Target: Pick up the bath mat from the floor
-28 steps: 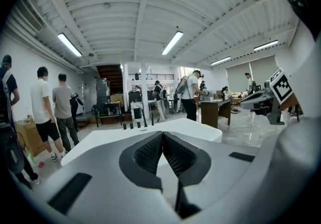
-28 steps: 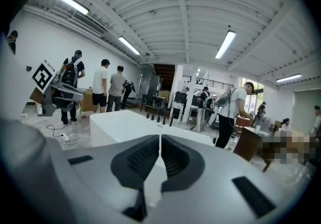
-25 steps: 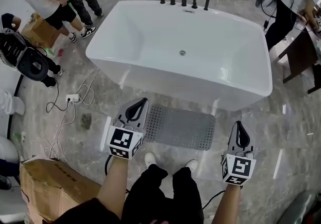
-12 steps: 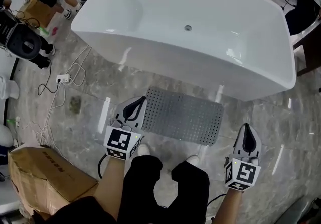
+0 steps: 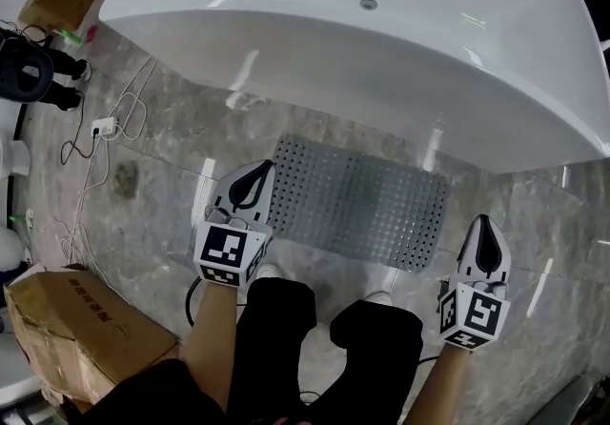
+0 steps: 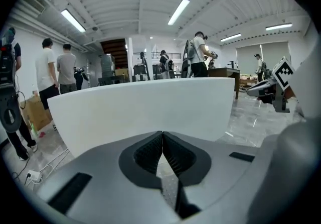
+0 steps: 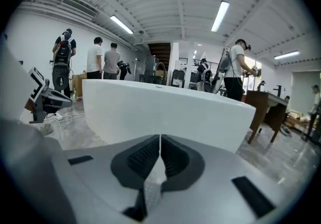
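The grey perforated bath mat (image 5: pixel 357 201) lies flat on the marble floor in front of the white bathtub (image 5: pixel 362 51). In the head view my left gripper (image 5: pixel 255 172) hangs above the mat's left edge, shut and holding nothing. My right gripper (image 5: pixel 485 223) hovers off the mat's right end, also shut and empty. In the left gripper view the closed jaws (image 6: pixel 162 135) point at the tub wall (image 6: pixel 140 112). The right gripper view shows its closed jaws (image 7: pixel 160 140) facing the tub (image 7: pixel 170 112) too.
A cardboard box (image 5: pixel 71 328) sits at the lower left. Cables and a power strip (image 5: pixel 103 127) lie on the floor left of the tub. My shoes (image 5: pixel 381 299) stand just short of the mat. Several people (image 6: pixel 55 75) stand beyond the tub.
The head view has tilted down and closer: tub and mat have slid up and grown larger. Both grippers have kept their places either side of the mat, still shut.
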